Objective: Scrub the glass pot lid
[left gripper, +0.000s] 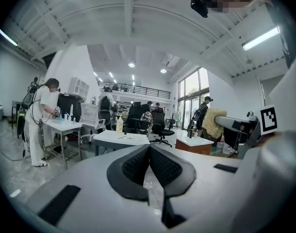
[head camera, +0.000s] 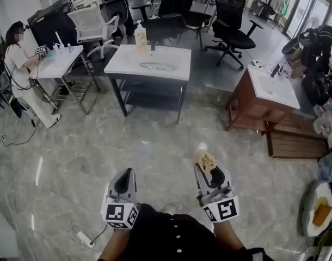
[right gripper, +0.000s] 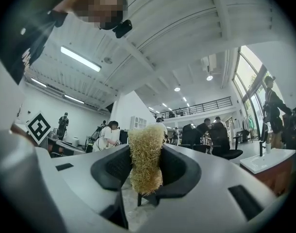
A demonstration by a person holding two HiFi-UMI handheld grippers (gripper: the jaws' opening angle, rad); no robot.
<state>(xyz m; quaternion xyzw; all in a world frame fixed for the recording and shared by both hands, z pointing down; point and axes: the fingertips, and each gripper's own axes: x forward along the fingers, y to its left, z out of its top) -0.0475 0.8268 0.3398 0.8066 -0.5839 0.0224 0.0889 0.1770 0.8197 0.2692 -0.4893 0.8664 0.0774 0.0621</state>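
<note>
The glass pot lid (head camera: 157,66) lies flat on a white sink table (head camera: 128,64) across the room, far from both grippers. A soap bottle (head camera: 140,37) stands at that table's back edge. My left gripper (head camera: 124,179) is held low at my waist, shut with nothing between its pads (left gripper: 149,152). Beside it, my right gripper (head camera: 208,166) is shut on a yellowish fibrous scrubber (head camera: 204,159). In the right gripper view the scrubber (right gripper: 145,171) stands upright between the jaws (right gripper: 147,152) and sticks out past their tips.
A brown sink cabinet (head camera: 264,99) stands at the right, with a wooden pallet (head camera: 294,143) beside it. A person (head camera: 16,64) works at a white table (head camera: 57,61) on the left. Office chairs (head camera: 231,23) stand behind the sink table. A power strip (head camera: 84,238) lies on the marble floor.
</note>
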